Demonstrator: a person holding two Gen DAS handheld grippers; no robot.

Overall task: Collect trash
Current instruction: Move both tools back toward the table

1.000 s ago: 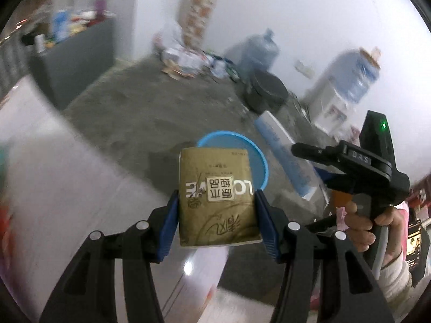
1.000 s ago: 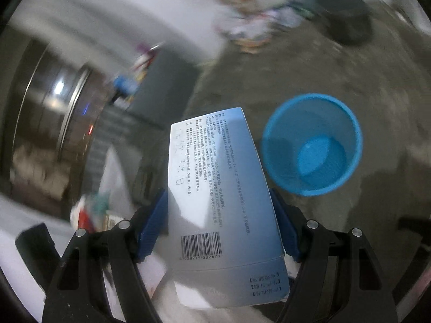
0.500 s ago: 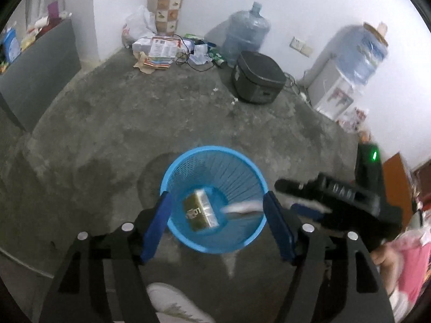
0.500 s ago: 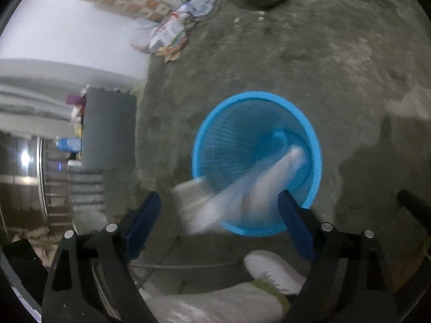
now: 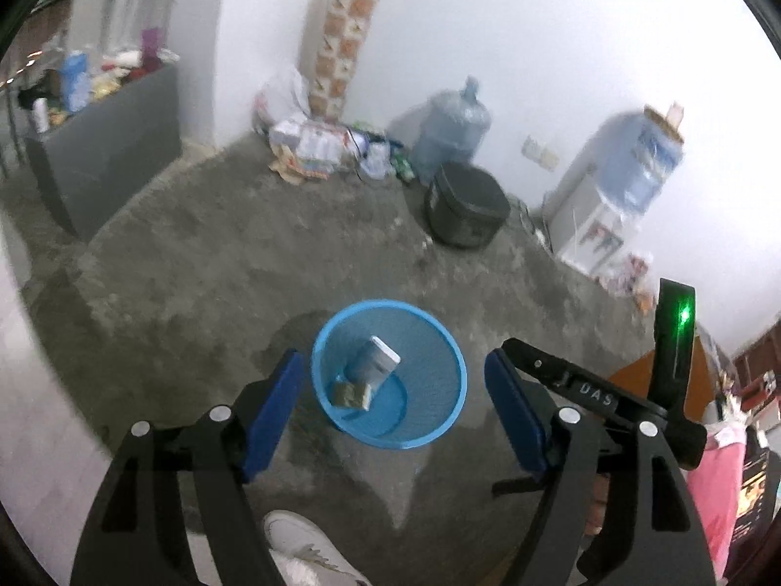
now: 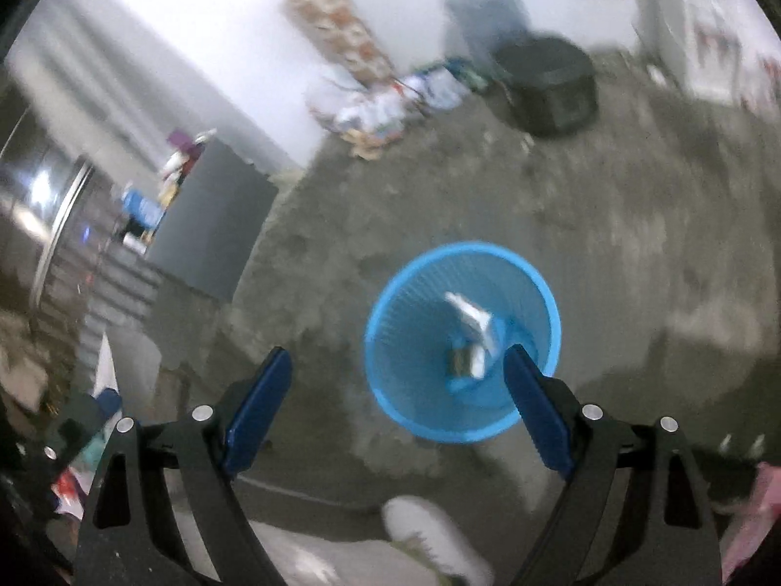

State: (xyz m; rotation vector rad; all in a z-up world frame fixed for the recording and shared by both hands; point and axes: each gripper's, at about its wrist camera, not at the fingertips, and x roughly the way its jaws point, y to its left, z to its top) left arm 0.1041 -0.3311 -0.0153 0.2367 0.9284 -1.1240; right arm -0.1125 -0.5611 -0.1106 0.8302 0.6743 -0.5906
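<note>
Jaws of the left gripper (image 5: 390, 408) and right gripper (image 6: 398, 403), just opened wide and left empty, are held above the blue bin (image 5: 454, 420) where the grey box (image 5: 373, 364) leans on the brown packet (image 5: 351, 393); the light bin could be tipped if clipped.

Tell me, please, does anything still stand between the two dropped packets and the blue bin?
Nothing visible does: the tan packet and the pale blue box already lie inside the blue bin. Left gripper and right gripper hang open and empty above it.
</note>
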